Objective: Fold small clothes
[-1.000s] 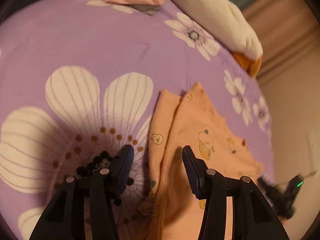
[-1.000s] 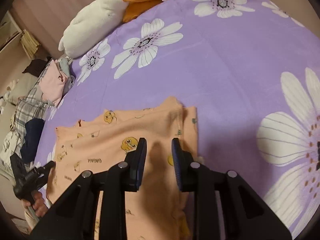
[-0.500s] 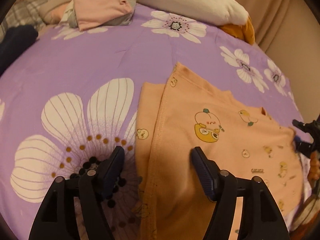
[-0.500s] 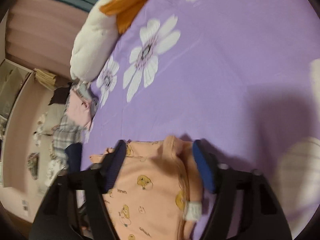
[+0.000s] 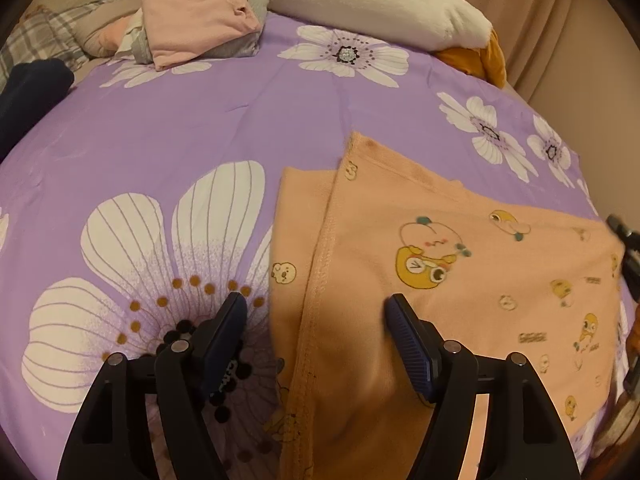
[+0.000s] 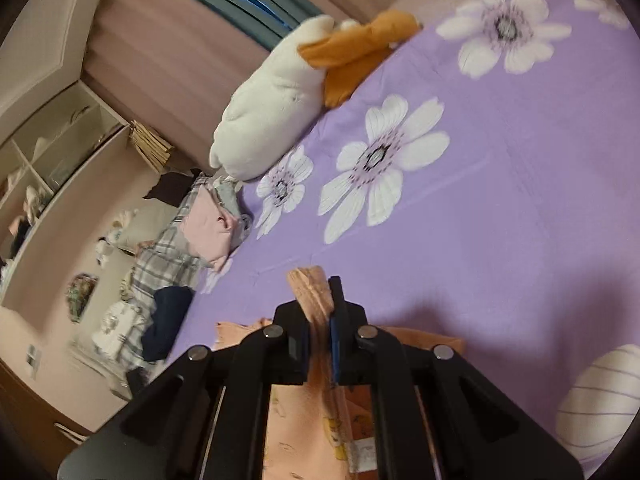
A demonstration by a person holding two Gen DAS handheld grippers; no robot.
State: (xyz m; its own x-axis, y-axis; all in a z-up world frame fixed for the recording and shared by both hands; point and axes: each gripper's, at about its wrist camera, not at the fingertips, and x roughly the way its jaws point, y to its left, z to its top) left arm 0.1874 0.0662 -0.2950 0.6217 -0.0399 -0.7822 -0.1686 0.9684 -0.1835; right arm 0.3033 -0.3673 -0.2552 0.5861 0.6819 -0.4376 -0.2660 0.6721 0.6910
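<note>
1. Since the earlier frames the right gripper has gone from standing spread over the cloth to pinching a bunched edge of the orange garment, and the left gripper has spread wider while its view has swung to take in more of the bed
2. The garment, printed with small cartoon figures, lies mostly flat on the purple flowered bedspread, one layer already turned over another along a stitched hem
3. The right gripper's jaws are pressed together on a ridge of that fabric, which stands up between the pads; this grip likely serves to lift one side for a fold
4. The left gripper's jaws straddle the hem near the camera without pressing it, probably set to take hold of the matching side
5. A folded pink item sits on a heap at the far edge beside a white plush pillow, seemingly where finished pieces go
</note>
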